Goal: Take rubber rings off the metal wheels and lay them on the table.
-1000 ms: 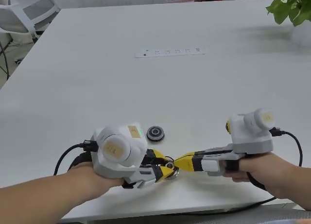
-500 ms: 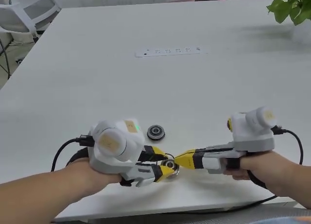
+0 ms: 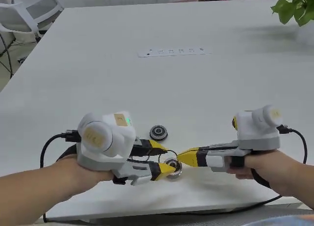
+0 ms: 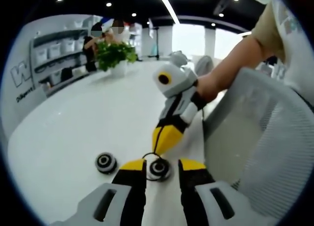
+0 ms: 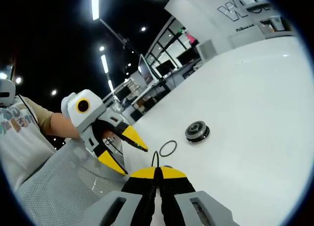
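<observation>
so the right hand-held gripper (image 3: 180,158) is pinched shut on the ring (image 5: 168,148), which looks hooked on the wheel (image 3: 172,166) just off its tips, near the surface's front edge, between the jaws of the open left hand-held gripper (image 3: 168,159)

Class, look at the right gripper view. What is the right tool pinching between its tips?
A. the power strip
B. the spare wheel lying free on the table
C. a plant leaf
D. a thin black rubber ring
D: the right tool has its jaws shut together on a thin black rubber ring that loops out from its tips.
</observation>
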A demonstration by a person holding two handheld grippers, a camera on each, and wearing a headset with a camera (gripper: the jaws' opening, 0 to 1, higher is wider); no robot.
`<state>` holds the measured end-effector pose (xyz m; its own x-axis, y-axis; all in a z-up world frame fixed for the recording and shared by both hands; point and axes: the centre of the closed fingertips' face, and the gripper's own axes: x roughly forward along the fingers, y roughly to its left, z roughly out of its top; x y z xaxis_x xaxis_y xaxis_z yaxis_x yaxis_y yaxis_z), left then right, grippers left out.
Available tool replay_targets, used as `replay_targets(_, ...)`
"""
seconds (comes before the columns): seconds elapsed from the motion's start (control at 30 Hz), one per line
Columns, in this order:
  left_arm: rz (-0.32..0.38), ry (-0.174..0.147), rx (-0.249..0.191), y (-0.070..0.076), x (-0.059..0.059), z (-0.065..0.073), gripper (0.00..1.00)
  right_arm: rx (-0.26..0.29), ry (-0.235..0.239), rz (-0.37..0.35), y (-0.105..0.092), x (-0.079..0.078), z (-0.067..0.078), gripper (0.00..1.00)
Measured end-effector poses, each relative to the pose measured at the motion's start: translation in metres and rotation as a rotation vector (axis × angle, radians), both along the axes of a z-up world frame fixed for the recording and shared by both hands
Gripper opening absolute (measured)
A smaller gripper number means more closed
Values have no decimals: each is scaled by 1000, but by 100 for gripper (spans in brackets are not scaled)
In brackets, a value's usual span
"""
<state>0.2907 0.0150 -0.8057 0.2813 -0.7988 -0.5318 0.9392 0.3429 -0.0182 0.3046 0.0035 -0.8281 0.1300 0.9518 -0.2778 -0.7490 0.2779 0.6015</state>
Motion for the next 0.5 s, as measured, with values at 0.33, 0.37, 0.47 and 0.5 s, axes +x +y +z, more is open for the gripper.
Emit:
replay_targets(0.33,43,-26,-19,24,7,16,33,8,-9,13,3,0,7,0)
replay_targets(0.37,49,-27,-19,28,7,17,34,9,-10,14,3,1,9,0)
replay_targets(0.47,68,-31,-22,35,9,20,36,11,-13,17,5,2,13,0)
replay_targets(0.5,74,-32,-23,38,10,20,37,11,-15,20,5,3,14,0)
